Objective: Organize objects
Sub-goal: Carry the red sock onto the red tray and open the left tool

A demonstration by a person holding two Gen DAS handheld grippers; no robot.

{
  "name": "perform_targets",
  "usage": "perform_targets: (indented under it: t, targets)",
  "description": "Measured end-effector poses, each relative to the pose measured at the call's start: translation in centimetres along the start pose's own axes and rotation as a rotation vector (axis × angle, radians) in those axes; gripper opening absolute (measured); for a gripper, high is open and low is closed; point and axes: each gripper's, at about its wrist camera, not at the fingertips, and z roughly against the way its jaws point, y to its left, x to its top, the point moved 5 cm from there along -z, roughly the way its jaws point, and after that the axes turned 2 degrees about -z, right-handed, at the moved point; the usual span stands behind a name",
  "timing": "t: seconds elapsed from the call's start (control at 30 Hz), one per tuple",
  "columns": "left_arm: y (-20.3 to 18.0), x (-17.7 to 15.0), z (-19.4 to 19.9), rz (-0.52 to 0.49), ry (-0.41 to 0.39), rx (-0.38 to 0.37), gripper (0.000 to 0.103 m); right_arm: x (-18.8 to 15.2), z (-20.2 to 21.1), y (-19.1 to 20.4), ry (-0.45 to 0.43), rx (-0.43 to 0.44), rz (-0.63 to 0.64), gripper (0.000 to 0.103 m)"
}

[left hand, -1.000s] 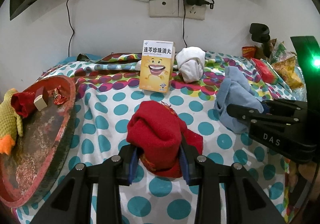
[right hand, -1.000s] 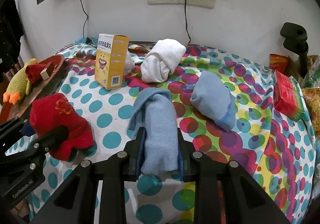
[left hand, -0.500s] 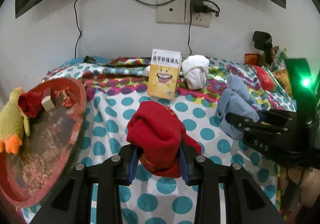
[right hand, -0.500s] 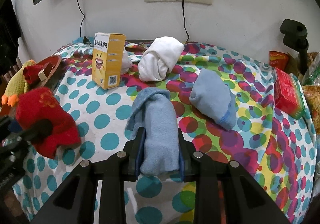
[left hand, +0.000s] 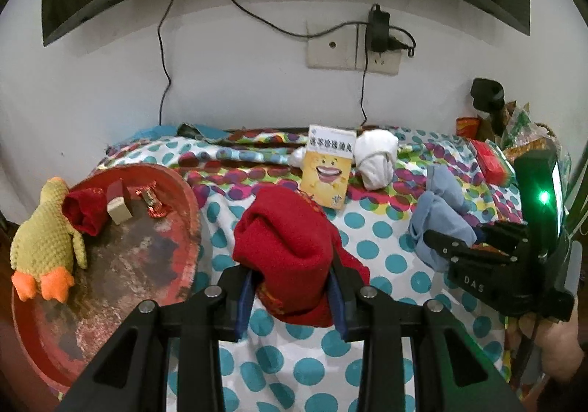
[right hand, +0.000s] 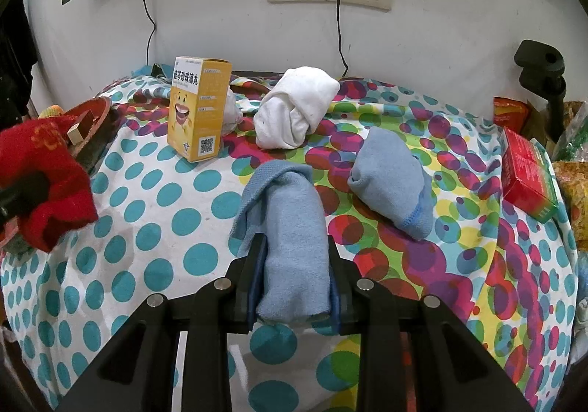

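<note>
My left hand-held gripper is pinching a red sock bundle, both pads pressed into its sides; the bundle is clear of the polka-dot cloth that covers the bench. To its left lies a round red tray, which carries another red sock, a small wooden block and a foil-wrapped candy. A yellow knitted duck lies over the tray's near left rim.

My right hand-held gripper is clamped on a rolled light-blue sock, whose front end rests on the cloth. A second light-blue sock lies just to the right of it, apart. Farther back, a white sock bundle sits near the wall, with a yellow medicine box standing upright to its left. A red carton lies at the cloth's right edge.
</note>
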Motion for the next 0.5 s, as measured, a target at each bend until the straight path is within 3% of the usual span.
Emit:
perform_targets:
  t: [0.27, 0.5]
  targets:
    - [1.1, 1.7, 1.5, -0.021, -0.040, 0.024, 0.035, 0.0, 0.0, 0.0, 0.000, -0.001, 0.001, 0.028]
    - [4.1, 2.9, 2.1, -0.033, -0.056, 0.094, 0.035, 0.1, 0.0, 0.1, 0.000, -0.004, 0.003, 0.028]
